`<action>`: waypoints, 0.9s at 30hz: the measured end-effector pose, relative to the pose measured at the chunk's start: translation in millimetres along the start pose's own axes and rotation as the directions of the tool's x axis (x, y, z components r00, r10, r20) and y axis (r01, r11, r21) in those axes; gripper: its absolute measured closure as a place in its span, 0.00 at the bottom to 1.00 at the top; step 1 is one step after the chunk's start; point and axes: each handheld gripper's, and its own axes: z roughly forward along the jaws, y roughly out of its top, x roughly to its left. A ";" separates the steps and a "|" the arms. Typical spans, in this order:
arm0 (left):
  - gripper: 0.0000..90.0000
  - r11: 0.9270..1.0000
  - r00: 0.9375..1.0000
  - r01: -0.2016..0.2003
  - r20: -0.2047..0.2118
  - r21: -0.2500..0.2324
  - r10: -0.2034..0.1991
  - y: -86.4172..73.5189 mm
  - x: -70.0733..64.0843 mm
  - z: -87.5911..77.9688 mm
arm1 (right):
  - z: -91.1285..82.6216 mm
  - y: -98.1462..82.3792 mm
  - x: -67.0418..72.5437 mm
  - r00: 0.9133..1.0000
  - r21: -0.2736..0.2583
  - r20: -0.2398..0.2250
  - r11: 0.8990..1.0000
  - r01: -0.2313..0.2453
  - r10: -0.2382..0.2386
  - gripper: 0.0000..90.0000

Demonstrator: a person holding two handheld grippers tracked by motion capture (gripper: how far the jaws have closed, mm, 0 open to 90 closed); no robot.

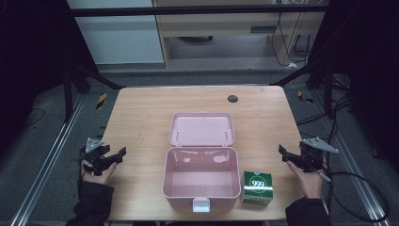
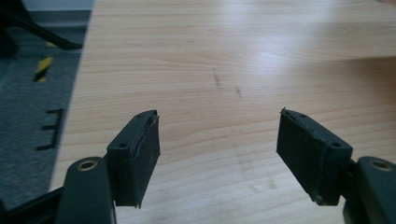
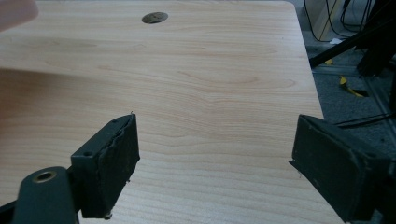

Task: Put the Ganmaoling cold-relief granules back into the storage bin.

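Note:
A pink plastic box [image 1: 201, 181] stands open at the table's front middle, its lid [image 1: 202, 129] laid back flat behind it and its inside bare. A green carton marked 999 [image 1: 258, 188] sits just right of the box. My left gripper [image 1: 117, 155] rests at the table's left edge, open, jaws apart over bare wood [image 2: 217, 135]. My right gripper [image 1: 284, 153] is at the right edge, open too, with nothing between its jaws [image 3: 215, 154]. Each is held in a hand with a dark sleeve.
The wooden table [image 1: 141, 113] has a small dark round grommet [image 1: 233, 98] near its far edge, also in the right gripper view as a grommet [image 3: 154, 17]. Black frame legs and cables lie on the grey floor around the table. A pale cabinet stands behind.

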 end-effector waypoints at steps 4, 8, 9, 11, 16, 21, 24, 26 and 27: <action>0.33 1.000 1.000 -0.017 0.008 0.015 0.017 6.1 -3.4 -4.7 | -3.8 11.1 4.6 0.997 0.003 -0.013 0.997 0.073 -0.073 0.17; 0.33 0.999 0.999 -0.023 0.023 0.023 0.022 4.7 -5.0 -9.8 | -14.1 26.0 10.4 0.994 -0.022 -0.055 0.995 0.093 -0.094 0.18; 0.33 0.999 0.999 -0.027 0.025 0.025 0.026 3.6 -5.0 -10.6 | -16.2 28.8 11.1 0.993 -0.023 -0.064 0.995 0.094 -0.095 0.18; 0.32 1.000 0.999 -0.025 0.035 0.019 0.024 0.3 -4.8 -11.7 | -21.2 36.7 12.7 0.991 -0.031 -0.081 0.994 0.103 -0.105 0.18; 0.31 0.998 0.998 -0.054 0.033 0.032 0.053 -4.5 -6.5 -10.4 | -33.1 57.2 20.2 0.983 -0.034 -0.124 0.990 0.135 -0.138 0.18; 0.31 0.996 0.997 -0.071 0.041 0.052 0.069 -7.7 -7.6 -5.8 | -46.1 77.6 31.6 0.966 -0.039 -0.154 0.978 0.204 -0.208 0.18; 0.32 0.996 0.996 -0.075 0.047 0.056 0.072 -8.0 -8.2 -4.7 | -51.9 88.1 37.9 0.951 -0.025 -0.185 0.969 0.247 -0.247 0.18; 0.32 0.994 0.996 -0.086 0.042 0.061 0.084 -8.5 -9.4 -3.0 | -55.4 94.4 42.5 0.939 -0.011 -0.198 0.958 0.285 -0.281 0.18; 0.32 0.994 0.995 -0.090 0.041 0.065 0.088 -8.7 -9.7 -2.5 | -57.1 97.2 44.9 0.931 -0.002 -0.208 0.952 0.305 -0.299 0.18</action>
